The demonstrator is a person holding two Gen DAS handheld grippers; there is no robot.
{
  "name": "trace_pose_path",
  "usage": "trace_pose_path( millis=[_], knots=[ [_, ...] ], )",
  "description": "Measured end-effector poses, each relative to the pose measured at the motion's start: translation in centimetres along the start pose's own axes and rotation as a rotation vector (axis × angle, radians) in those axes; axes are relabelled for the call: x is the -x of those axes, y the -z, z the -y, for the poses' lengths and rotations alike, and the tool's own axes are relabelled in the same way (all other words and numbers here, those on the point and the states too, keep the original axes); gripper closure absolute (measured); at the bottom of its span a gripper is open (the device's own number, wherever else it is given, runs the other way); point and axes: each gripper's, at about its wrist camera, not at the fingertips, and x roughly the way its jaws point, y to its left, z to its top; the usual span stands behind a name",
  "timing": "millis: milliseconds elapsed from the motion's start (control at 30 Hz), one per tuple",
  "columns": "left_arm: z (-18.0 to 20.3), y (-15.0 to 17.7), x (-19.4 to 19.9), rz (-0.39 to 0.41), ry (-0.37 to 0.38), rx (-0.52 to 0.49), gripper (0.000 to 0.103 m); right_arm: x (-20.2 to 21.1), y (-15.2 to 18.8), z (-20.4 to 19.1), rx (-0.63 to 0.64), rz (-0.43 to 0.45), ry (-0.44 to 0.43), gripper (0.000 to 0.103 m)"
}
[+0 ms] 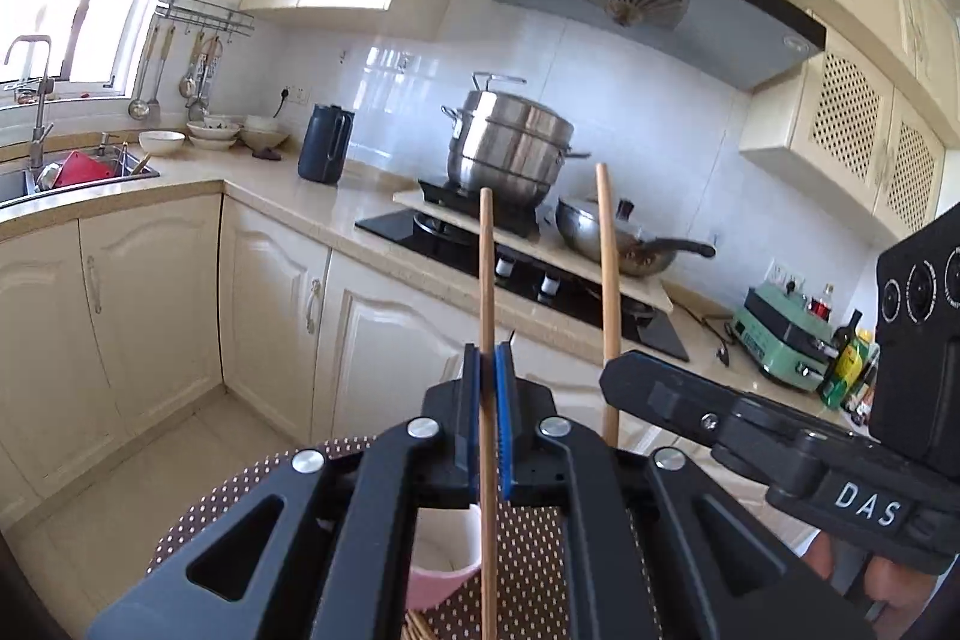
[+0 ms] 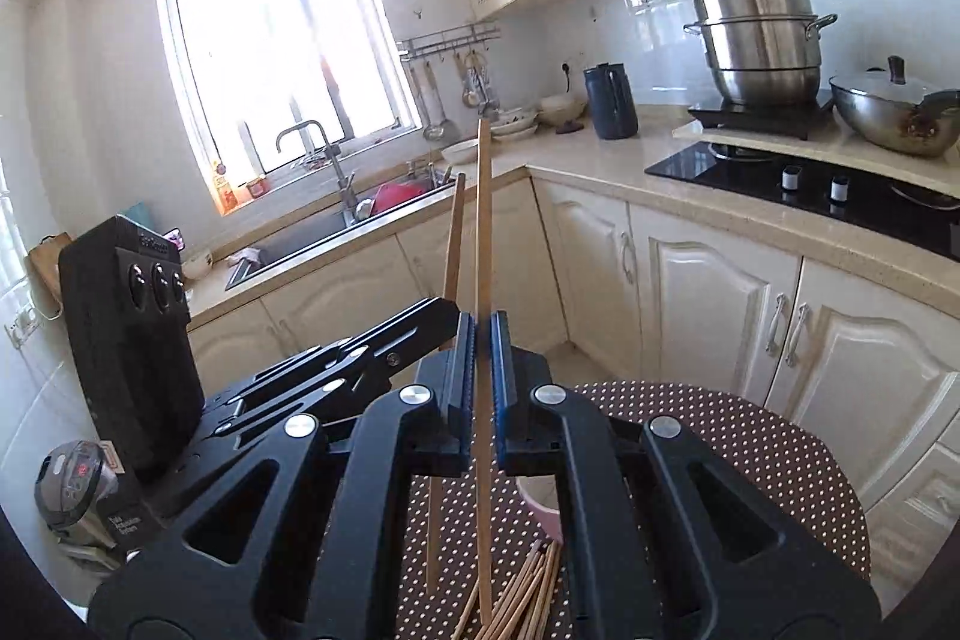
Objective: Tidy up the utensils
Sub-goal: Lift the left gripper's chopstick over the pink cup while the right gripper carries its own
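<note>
Kitchen behind; two grippers, left gripper and right gripper, each clamp one chopstick.

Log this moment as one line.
left claw: shut on chopstick | right claw: shut on chopstick | pink cup: on dotted table | loose chopsticks: beside cup

The pink cup is mostly hidden behind the left gripper, and its base does not show. The bundle of chopsticks on the dotted table is cut off by the bottom edge of the right wrist view. The utensils on the wall rail are too small to tell apart.
</note>
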Motion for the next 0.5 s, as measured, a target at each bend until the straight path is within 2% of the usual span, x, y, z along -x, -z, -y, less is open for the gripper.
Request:
trace_pose_path(
  millis=[367, 500],
  knots=[
    [-1.9, -0.2, -3.2, 0.157, -0.041, 0.049, 0.098, -3.8, 0.5, 2.7, 0.007, 0.163, 0.079, 0.097],
    [-2.0, 0.2, -4.4, 0.181, -0.051, 0.034, 0.098, -4.8, 1.4, 3.6, 0.012, 0.189, 0.084, 0.097]
  ],
)
